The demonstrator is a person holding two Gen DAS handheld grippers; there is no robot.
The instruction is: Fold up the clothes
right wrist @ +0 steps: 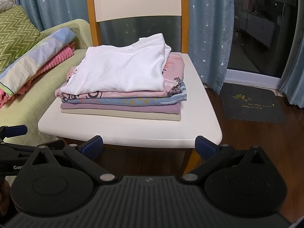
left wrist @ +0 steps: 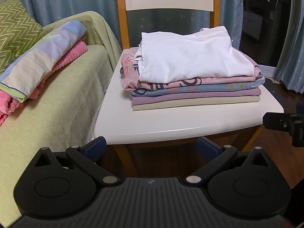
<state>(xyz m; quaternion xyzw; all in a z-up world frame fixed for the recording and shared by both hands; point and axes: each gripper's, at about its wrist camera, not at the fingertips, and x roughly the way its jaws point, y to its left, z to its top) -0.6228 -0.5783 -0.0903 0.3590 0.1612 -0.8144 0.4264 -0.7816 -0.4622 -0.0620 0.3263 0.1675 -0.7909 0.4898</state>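
A folded white garment (left wrist: 191,57) tops a stack of folded clothes (left wrist: 195,95) on the white seat of a wooden chair (left wrist: 152,121). The same white garment (right wrist: 123,70) and stack (right wrist: 121,104) show in the right wrist view on the chair seat (right wrist: 133,133). My left gripper (left wrist: 151,148) is open and empty, in front of the seat's front edge. My right gripper (right wrist: 149,147) is open and empty, also in front of the seat. Part of the right gripper (left wrist: 285,127) shows at the right edge of the left wrist view, and the left gripper (right wrist: 13,131) at the left edge of the right.
A bed with a green cover (left wrist: 47,114) stands left of the chair, with a folded patchwork quilt (left wrist: 41,60) over a pink blanket (left wrist: 76,51). Blue star curtains (right wrist: 209,28) hang behind. A dark doormat (right wrist: 250,102) lies on the wood floor by a glass door (right wrist: 262,28).
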